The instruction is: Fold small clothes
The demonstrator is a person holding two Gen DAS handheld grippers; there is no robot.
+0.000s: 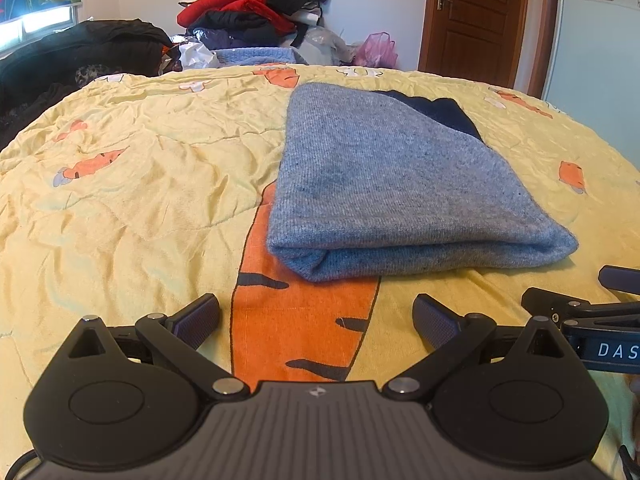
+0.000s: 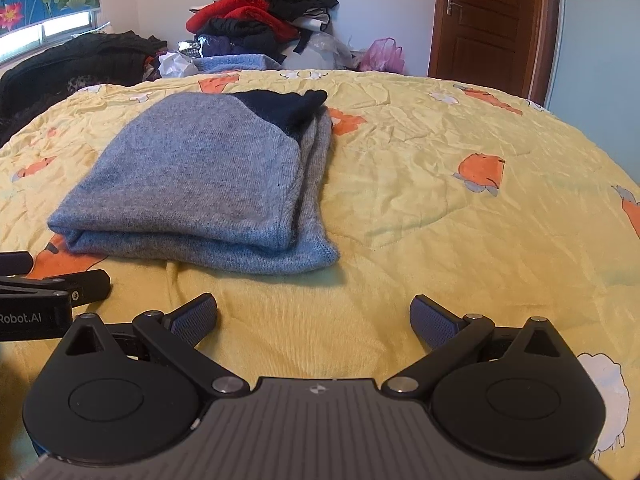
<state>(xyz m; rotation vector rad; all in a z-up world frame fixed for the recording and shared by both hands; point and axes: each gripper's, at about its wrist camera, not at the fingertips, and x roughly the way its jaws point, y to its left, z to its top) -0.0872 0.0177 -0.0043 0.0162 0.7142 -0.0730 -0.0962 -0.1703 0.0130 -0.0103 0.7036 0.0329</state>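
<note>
Yellow carrot-print bedspread [image 1: 140, 168] covered the bed, w/ a clothes pile [image 1: 248, 8] at far side. Folded grey sweater [image 1: 384, 184] lay flat mid-bed. Left tool [image 1: 316, 320] & right tool [image 2: 314, 318] both spread wide, holding nothing, near edge, apart from sweater.

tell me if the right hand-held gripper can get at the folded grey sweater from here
Probably yes: the right hand-held gripper is open, and only bare yellow bedspread lies between it and the folded grey sweater.

A home bedroom: a bed [image 1: 140, 168] with carrot-print quilt, heaped clothes [image 1: 248, 8] and a wooden door [image 1: 480, 16] beyond.
</note>
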